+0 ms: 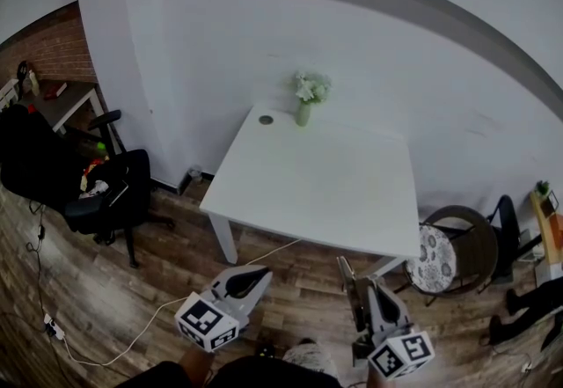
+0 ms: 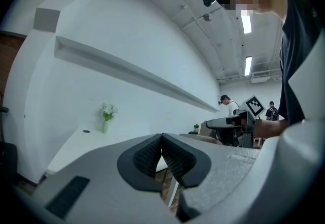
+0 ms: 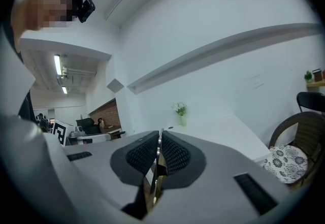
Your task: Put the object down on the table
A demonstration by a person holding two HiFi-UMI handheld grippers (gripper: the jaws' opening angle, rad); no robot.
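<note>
White is the table (image 1: 325, 188) in the middle of the head view, with a little vase of flowers (image 1: 304, 105) at its far edge. Your two claws are low in the frame, over the wood floor (image 1: 132, 289). They are near the table's front edge but not above it.

Your right gripper (image 1: 366, 289), at the lower right, has its jaws squeezed on a thin flat thing (image 1: 346, 272). In the right gripper view you see it edge-on and shiny between the dark pads (image 3: 175, 154). So the thing is up in the air in your claw, not on the table.

Your left gripper (image 1: 261, 274), at the lower left, has its jaws pressed together with nothing in them.

By the table's right corner stands a round chair with a flowered cushion (image 1: 434, 259).
</note>
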